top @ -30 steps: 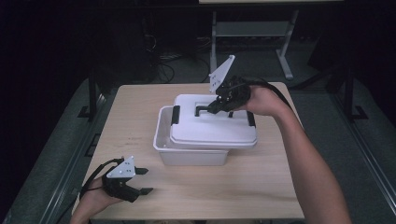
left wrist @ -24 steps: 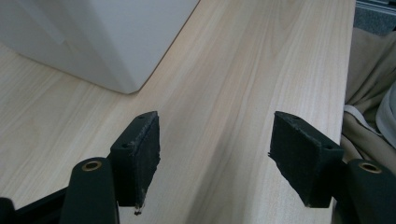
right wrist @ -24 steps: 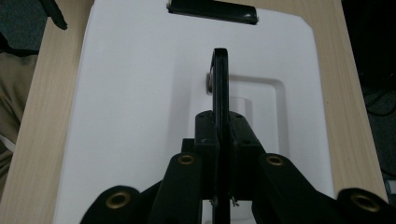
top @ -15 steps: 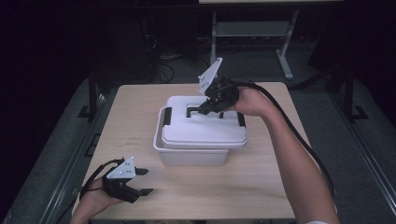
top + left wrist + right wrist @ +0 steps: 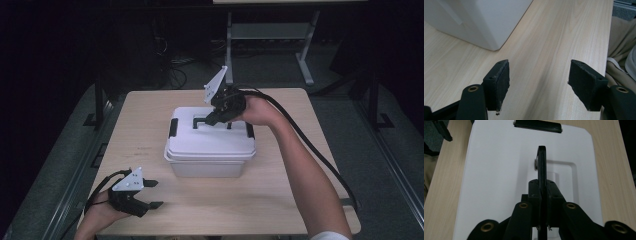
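White box [image 5: 210,145] shifted left on table [image 5: 150,110] since before, right gripper [image 5: 216,119] clamped on raised black lid handle [image 5: 542,165], left gripper [image 5: 150,194] wide apart, holding nothing, contents hidden under lid [image 5: 499,170].

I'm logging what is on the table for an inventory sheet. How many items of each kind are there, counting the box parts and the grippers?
White box: 1
White lid: 1
Black lid handle: 1
Black side latches: 2
Hand-held grippers, left and right: 2
Total: 7
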### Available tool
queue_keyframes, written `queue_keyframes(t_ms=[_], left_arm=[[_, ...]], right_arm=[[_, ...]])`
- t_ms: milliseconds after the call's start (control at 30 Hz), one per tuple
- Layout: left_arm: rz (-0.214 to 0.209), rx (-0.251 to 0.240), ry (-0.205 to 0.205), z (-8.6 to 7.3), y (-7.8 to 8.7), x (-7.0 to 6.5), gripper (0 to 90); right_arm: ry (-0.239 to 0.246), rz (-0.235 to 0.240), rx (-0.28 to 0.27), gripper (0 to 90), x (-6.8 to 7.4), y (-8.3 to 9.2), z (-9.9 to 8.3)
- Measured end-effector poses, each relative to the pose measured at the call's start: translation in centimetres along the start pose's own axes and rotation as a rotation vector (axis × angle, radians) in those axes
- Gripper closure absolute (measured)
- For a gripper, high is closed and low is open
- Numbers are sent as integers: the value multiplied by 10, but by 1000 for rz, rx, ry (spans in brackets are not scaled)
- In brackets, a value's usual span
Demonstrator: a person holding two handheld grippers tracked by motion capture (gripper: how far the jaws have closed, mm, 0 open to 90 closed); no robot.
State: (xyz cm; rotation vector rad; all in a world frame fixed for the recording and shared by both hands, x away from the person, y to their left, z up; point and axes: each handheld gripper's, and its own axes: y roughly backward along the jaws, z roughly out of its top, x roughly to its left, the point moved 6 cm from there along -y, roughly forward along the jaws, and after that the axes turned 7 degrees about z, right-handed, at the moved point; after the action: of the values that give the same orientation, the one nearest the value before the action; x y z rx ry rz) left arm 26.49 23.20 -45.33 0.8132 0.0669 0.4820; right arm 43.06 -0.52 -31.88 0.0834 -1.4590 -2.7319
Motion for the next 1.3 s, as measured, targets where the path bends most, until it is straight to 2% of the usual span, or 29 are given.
queue_keyframes(t_ms=[467,800,1300], left_arm=[[-6,-2,3,0,1,1,328],[-10,-3,7,0,0,-1,328],[-12,-9,2,1,0,0,328]], right_arm=[[-16,9,-3,836,-6,-16,2],[-7,5,-5,836,-6,-23,6],[-16,-14,7,835,-3,-22,6]])
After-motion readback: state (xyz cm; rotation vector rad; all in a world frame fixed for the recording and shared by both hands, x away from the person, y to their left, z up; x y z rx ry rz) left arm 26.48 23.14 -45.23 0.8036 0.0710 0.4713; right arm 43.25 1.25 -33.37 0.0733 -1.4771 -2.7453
